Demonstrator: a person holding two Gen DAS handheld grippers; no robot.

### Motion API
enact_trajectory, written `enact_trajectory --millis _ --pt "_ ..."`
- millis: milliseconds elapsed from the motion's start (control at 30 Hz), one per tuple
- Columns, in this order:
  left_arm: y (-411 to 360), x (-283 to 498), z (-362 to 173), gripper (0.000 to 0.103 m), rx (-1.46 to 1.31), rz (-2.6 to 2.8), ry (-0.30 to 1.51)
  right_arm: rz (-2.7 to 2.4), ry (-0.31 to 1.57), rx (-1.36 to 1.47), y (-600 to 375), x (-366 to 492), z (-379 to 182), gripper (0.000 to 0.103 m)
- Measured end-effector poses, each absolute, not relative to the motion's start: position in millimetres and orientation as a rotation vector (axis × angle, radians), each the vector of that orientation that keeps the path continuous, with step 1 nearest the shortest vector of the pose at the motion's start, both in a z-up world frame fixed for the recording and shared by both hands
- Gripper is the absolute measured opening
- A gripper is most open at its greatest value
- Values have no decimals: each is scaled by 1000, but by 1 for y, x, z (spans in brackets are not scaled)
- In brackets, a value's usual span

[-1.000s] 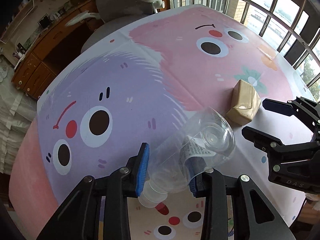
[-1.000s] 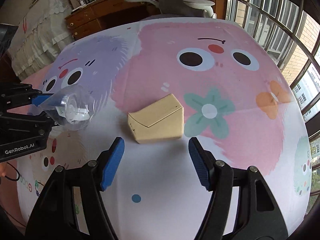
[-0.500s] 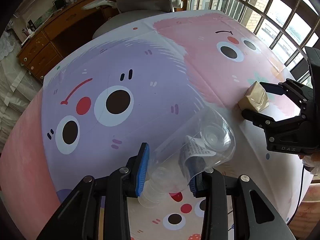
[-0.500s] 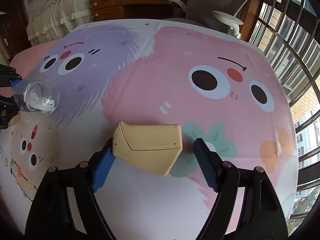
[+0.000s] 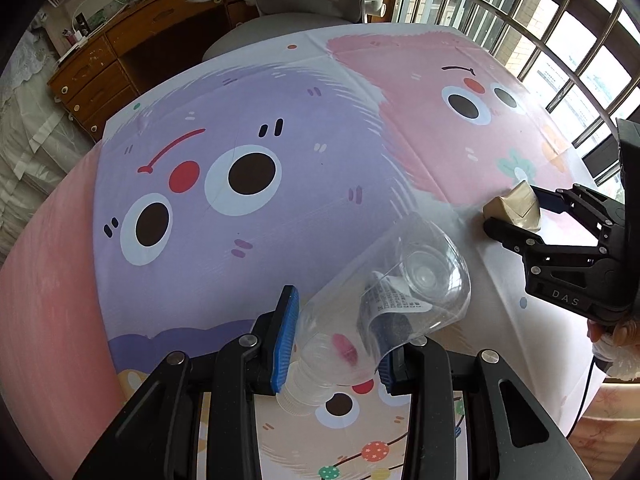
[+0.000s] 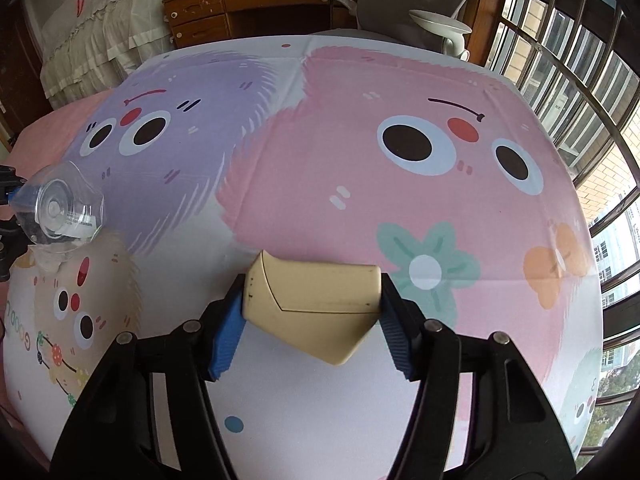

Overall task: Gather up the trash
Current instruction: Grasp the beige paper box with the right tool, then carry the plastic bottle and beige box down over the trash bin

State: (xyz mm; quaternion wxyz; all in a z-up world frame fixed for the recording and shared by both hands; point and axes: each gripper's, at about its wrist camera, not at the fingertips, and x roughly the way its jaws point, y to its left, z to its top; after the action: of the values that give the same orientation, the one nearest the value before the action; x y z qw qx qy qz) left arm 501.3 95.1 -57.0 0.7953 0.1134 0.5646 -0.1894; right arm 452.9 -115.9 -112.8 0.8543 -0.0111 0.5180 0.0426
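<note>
A clear, crumpled plastic bottle (image 5: 384, 292) with a torn label is held in my left gripper (image 5: 338, 332), which is shut on it near the neck, above the cartoon tablecloth (image 5: 280, 120). The same bottle (image 6: 60, 212) shows at the left edge of the right wrist view. A beige folded carton (image 6: 316, 300) sits between the blue pads of my right gripper (image 6: 312, 320), and both pads touch its ends. In the left wrist view the carton (image 5: 516, 202) and right gripper (image 5: 514, 210) appear at the far right, low over the table.
A grey office chair (image 5: 288, 20) stands behind the table's far edge, with a wooden desk (image 5: 120, 52) beyond it. Barred windows (image 5: 560, 20) run along the right side. A bed with a lace cover (image 6: 100, 20) is at the back left.
My right gripper moved forward around the carton and its pads closed onto it. My left gripper, still holding the bottle, drew back and left from the carton.
</note>
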Motion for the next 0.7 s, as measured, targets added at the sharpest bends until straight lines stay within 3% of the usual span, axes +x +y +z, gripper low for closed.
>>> enact_trajectory --millis 267,700 --pt "86 435 -30 35 209 -351 1199 114 1095 78 -123 376 -92 58" --pt "10 259 3 35 109 -262 1181 265 1091 151 -175 205 -39 58"
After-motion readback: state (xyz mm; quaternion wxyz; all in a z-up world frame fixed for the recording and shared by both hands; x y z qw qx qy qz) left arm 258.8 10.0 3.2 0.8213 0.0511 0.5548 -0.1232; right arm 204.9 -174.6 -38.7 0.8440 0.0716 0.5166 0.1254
